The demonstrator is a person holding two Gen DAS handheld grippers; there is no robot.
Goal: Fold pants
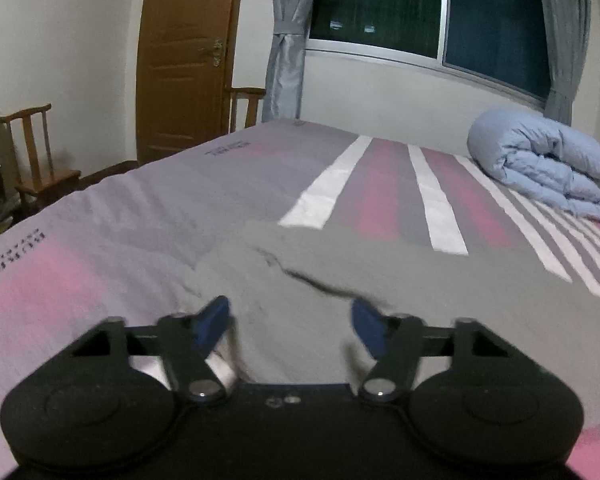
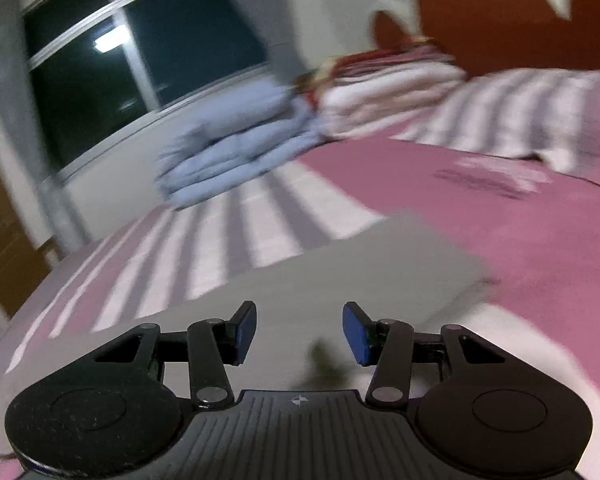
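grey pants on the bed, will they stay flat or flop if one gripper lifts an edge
The grey fabric pants would probably droop: they already lie limp with a creased ridge on the striped pink bedsheet. They look thin, so likely light. The open left gripper and open right gripper lifting together should limit sagging.

Both claws, left (image 1: 290,322) and right (image 2: 299,330), are black with blue pads.

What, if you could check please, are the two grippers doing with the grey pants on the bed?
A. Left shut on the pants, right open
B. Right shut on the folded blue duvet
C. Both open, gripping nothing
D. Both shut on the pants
C: the left gripper and right gripper both show wide-apart blue pads, with the grey pants lying flat beyond them.
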